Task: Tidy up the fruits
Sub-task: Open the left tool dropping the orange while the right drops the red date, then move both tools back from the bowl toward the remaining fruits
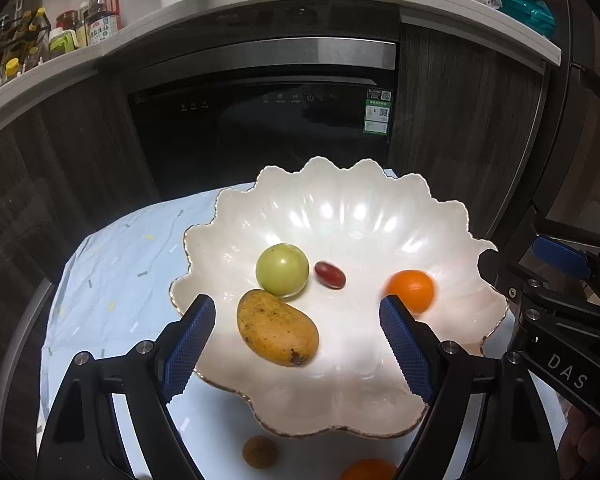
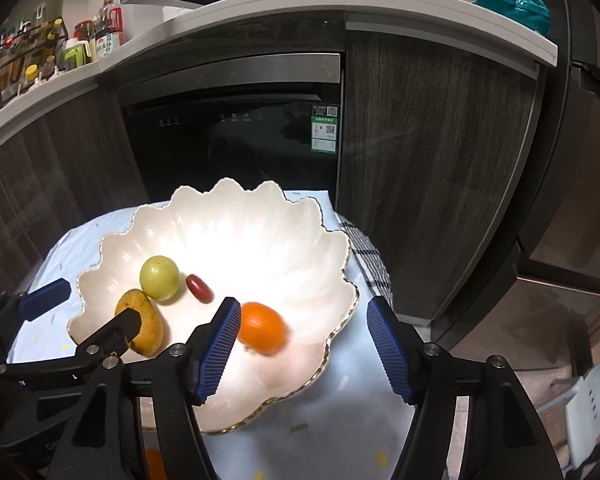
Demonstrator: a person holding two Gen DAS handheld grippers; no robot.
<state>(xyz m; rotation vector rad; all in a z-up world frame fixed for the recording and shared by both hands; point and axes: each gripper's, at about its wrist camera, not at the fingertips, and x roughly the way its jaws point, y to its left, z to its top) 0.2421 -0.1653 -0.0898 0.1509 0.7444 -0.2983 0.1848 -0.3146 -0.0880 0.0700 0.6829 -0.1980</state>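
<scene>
A white scalloped bowl is seen standing on a pale blue cloth that covers the counter. Inside the bowl, a green fruit is found near the middle, with a mango touching it on the near side and a small red fruit lying just beside it on the right. An orange, blurred in both views, is seen in the bowl's right part, apart from the others.

The left gripper is held released over the bowl's near edge, its blue pads spread wide to either side of the mango, neither touching it. The right gripper is likewise released above the bowl's right rim; the orange lies just beyond its left pad and is not gripped.

Outside the bowl, on the cloth at its near side, a small brown fruit and another orange fruit are seen. A checked cloth lies beyond the bowl's right rim.
</scene>
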